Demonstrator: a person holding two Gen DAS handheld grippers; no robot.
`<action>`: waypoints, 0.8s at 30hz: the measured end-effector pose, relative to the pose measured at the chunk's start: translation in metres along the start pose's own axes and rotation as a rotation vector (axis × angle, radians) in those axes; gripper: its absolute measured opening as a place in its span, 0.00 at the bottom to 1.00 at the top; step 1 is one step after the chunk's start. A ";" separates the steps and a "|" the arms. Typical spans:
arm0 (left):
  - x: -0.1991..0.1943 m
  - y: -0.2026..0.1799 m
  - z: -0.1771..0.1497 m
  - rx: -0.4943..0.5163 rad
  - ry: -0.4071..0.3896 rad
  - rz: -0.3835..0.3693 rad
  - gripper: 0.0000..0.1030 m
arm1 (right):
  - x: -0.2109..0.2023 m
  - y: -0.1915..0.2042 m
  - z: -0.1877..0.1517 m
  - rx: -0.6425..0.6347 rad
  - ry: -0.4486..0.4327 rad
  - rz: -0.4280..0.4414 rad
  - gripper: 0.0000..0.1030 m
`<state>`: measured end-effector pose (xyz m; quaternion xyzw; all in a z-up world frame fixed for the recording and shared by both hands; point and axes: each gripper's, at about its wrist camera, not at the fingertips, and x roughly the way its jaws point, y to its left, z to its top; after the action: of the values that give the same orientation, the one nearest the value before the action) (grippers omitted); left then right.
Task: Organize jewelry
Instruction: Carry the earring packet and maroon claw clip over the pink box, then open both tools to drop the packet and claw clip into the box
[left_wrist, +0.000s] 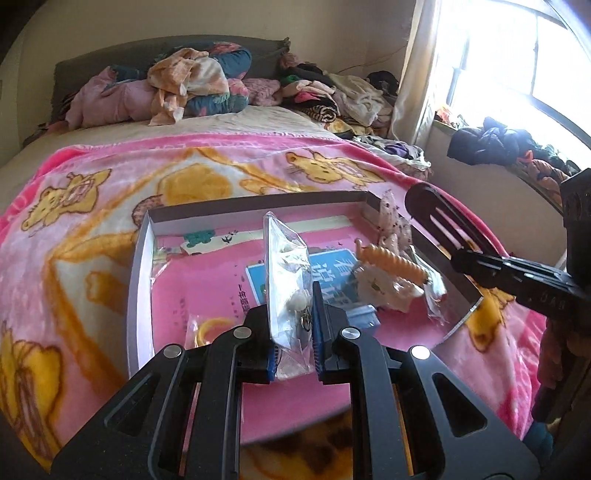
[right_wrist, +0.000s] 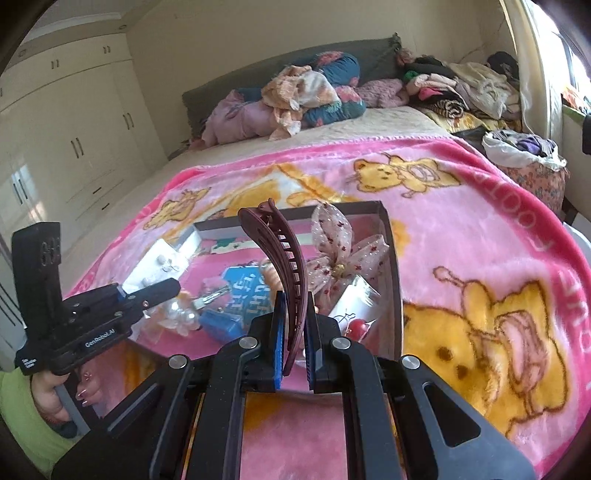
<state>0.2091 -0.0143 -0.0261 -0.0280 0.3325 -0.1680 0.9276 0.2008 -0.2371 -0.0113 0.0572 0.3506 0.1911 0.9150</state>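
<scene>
A shallow cardboard box (left_wrist: 142, 266) with a pink printed bottom lies on the pink blanket; it also shows in the right wrist view (right_wrist: 395, 258). My left gripper (left_wrist: 293, 328) is shut on a clear plastic bag with white earrings (left_wrist: 286, 266), held upright over the box. My right gripper (right_wrist: 295, 332) is shut on a dark maroon banana hair clip (right_wrist: 280, 251), held upright above the box; the clip (left_wrist: 439, 221) shows at the right of the left wrist view. In the box lie a spotted bow (right_wrist: 340, 254), an orange spiral clip (left_wrist: 395, 264), a pearl piece (right_wrist: 183, 317) and a yellow ring bag (left_wrist: 208, 330).
The pink bear-print blanket (right_wrist: 480, 258) covers the bed. Heaped clothes (left_wrist: 207, 85) lie at the headboard and by the window (left_wrist: 517, 55). White wardrobes (right_wrist: 74, 129) stand at the left. A red cherry piece (right_wrist: 356, 326) lies near the box's right wall.
</scene>
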 end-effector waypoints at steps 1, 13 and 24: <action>0.002 0.000 0.001 -0.001 -0.002 0.002 0.08 | 0.003 -0.001 0.000 0.001 0.005 -0.005 0.09; 0.022 -0.002 0.000 0.003 0.022 0.024 0.08 | 0.034 -0.018 -0.006 0.039 0.080 -0.059 0.09; 0.023 -0.002 -0.003 0.004 0.028 0.033 0.08 | 0.036 -0.011 -0.009 0.023 0.085 -0.049 0.18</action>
<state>0.2236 -0.0242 -0.0420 -0.0185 0.3454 -0.1536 0.9256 0.2227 -0.2339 -0.0426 0.0507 0.3925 0.1668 0.9031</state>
